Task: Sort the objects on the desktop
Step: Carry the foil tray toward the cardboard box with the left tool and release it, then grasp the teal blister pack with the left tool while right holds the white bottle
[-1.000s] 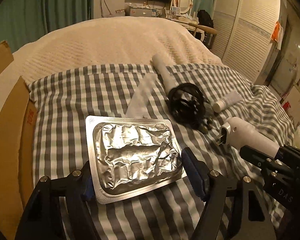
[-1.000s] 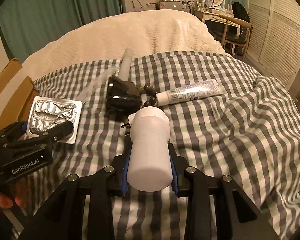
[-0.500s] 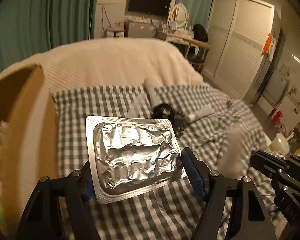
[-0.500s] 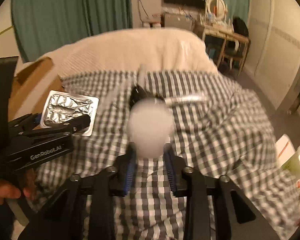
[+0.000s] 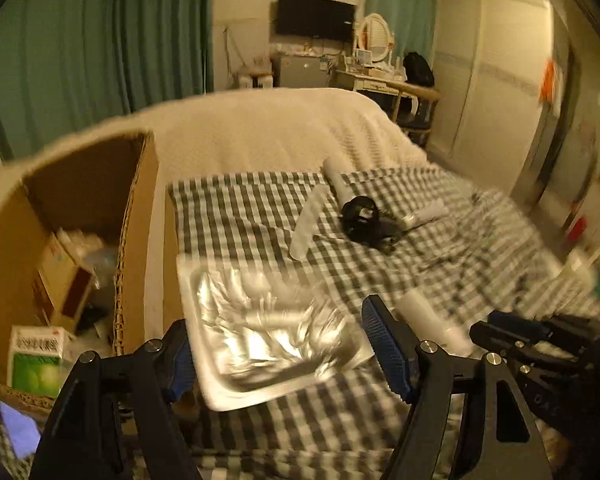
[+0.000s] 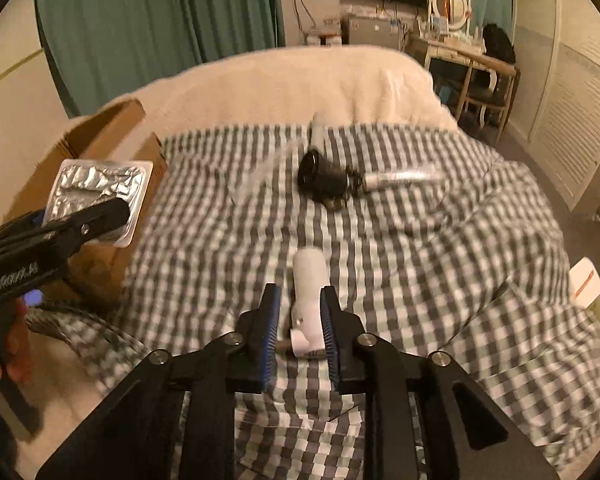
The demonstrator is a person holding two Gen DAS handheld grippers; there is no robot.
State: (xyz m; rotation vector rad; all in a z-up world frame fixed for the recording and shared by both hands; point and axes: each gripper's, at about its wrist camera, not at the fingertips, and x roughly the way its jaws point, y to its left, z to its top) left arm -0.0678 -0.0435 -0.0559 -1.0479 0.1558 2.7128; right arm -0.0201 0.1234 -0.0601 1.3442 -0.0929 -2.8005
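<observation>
Holding the foil blister pack (image 5: 268, 328) clamped wide in my left gripper (image 5: 280, 348), beside the cardboard box (image 5: 76, 216) at left. My right gripper (image 6: 300, 320), jaws just widening, stands narrowly parted around the white bottle (image 6: 309, 280); I cannot tell whether both pads press it.

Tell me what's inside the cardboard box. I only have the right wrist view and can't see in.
Observer: The left wrist view looks in. A green and white carton stands at the near end of the box.
Operator: Anything else in there?
Observer: A brown carton with pale wrappers behind it, too blurred to name.
Operator: Foil pack gripped on both sides?
Observer: Yes, the left gripper has a pad on each side edge of the foil pack.
</observation>
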